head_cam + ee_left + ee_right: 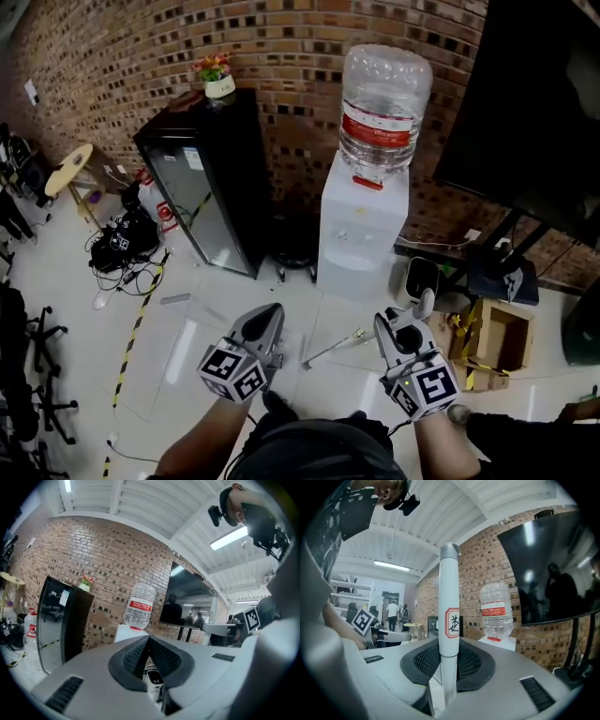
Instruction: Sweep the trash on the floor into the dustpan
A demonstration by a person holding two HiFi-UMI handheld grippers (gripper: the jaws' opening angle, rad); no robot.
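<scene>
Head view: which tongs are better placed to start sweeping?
Right, likely. The right tongs are clamped on an upright white handle, while the left tongs are shut with nothing between them.

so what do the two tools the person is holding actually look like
They match. The left tool and the right tool have smooth light grey plastic bodies that taper toward the front. Each has dark textured pads where it closes and small dark slotted patches on top. Each also carries a cube with black-and-white square markers at the back. No cables show.
</scene>
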